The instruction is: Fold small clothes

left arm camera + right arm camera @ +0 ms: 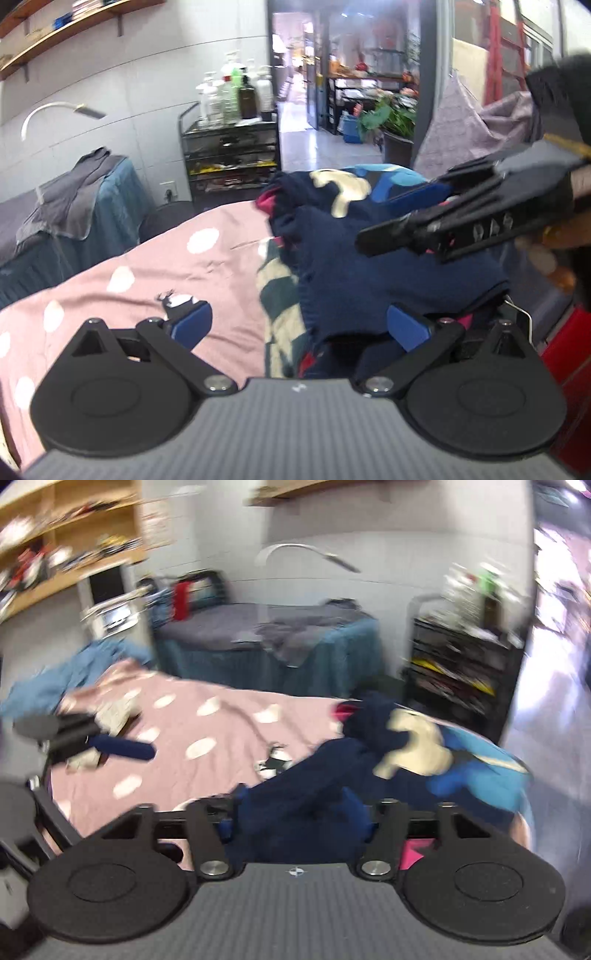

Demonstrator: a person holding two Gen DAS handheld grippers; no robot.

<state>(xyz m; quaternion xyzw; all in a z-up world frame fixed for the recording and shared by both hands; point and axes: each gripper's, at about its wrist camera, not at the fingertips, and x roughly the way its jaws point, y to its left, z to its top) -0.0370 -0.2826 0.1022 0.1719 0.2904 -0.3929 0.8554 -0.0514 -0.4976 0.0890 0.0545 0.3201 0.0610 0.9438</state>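
Note:
A small navy knit garment (pixel 369 266) with cream and blue patches lies bunched on the pink dotted cloth (pixel 166 273). My left gripper (pixel 299 325) is open, its blue pads (pixel 192 325) wide apart, the right pad at the garment's near edge. My right gripper (pixel 402 221) shows in the left wrist view, reaching in from the right over the garment. In the blurred right wrist view my right gripper (pixel 295 812) has navy fabric (pixel 295 794) bunched between its fingers. The left gripper (pixel 122 749) shows at the left of that view.
A striped cream and dark cloth (pixel 280 295) lies under the navy garment. A blue cloth (pixel 55 679) lies at the far left of the pink cloth. A teal-covered table (pixel 280 657) and a black cart with bottles (pixel 232 147) stand behind. A red object (pixel 569 354) is at the right.

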